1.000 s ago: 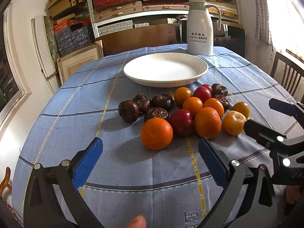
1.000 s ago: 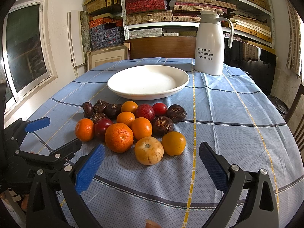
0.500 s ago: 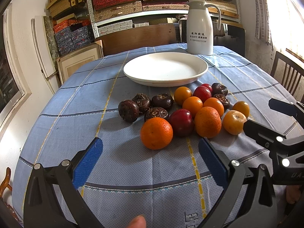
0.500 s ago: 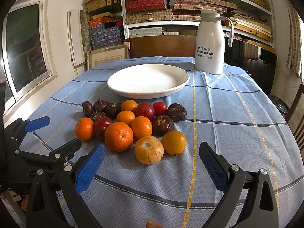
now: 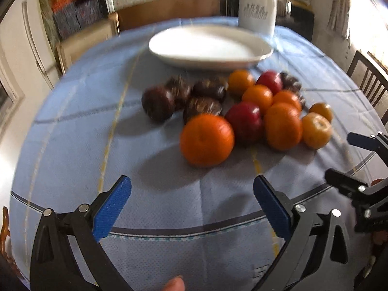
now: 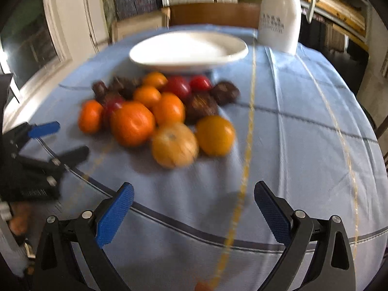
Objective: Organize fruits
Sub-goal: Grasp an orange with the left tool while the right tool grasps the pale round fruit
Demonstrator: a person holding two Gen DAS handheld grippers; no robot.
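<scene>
A heap of fruit lies on the blue tablecloth in front of an empty white plate [image 5: 211,46], which also shows in the right wrist view [image 6: 189,49]. Nearest my left gripper [image 5: 191,194] is a large orange [image 5: 206,139], with a red plum [image 5: 245,121] and dark chestnuts [image 5: 157,101] behind. Nearest my right gripper [image 6: 192,198] are a pale yellow-orange fruit [image 6: 174,144] and a yellow orange [image 6: 214,134]. Both grippers are open and empty, hovering short of the heap. Both views are motion-blurred.
A white thermos jug [image 5: 257,4] stands behind the plate, also in the right wrist view [image 6: 278,14]. Shelves with boxes line the far wall. A chair [image 5: 368,84] stands at the table's right. Each gripper shows at the other view's edge [image 6: 43,145].
Both grippers have moved forward toward the fruit heap, which now looks larger and closer. The jaws stay open. Nothing on the table has moved.
</scene>
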